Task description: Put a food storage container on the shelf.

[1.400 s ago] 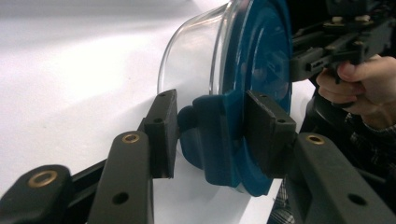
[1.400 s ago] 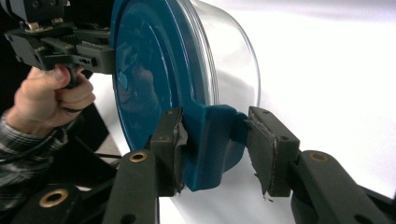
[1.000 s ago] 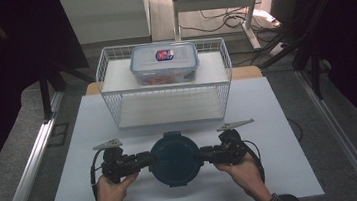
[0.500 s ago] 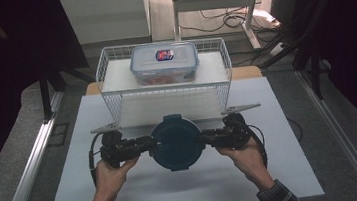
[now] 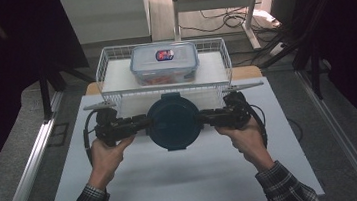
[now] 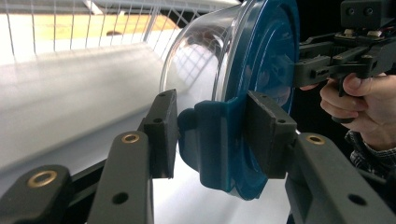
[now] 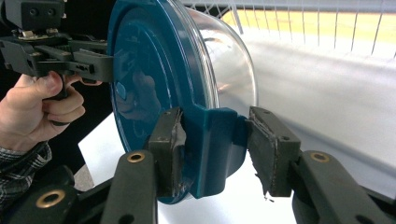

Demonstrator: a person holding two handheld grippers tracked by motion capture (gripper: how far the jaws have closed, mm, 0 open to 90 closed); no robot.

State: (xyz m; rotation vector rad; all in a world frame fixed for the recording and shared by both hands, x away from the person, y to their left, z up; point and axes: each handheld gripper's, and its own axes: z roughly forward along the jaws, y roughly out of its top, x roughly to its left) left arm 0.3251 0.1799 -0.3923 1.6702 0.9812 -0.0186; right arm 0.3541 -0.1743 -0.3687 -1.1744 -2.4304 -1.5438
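Note:
A round container [image 5: 174, 122] with a dark teal lid and a clear bowl hangs above the white table board [image 5: 185, 180], held from both sides. My left gripper [image 5: 146, 124] is shut on the lid's left latch tab [image 6: 210, 140], its pads pressing the tab from both sides. My right gripper [image 5: 202, 119] is shut on the opposite latch tab [image 7: 212, 140]. In the left gripper view the clear bowl [image 6: 201, 60] points toward the basket, and the lid [image 7: 144, 70] faces the person. The bowl looks empty.
A white wire basket [image 5: 105, 68] stands at the far edge of the board, just beyond the container. In the basket rests a clear rectangular lidded box [image 5: 164, 62] with a label on its lid. Dark floor and metal rails [image 5: 31, 156] flank the table.
Both grippers have carried the round container away from the person, from the near middle of the board up toward the wire basket. Both grips stayed shut.

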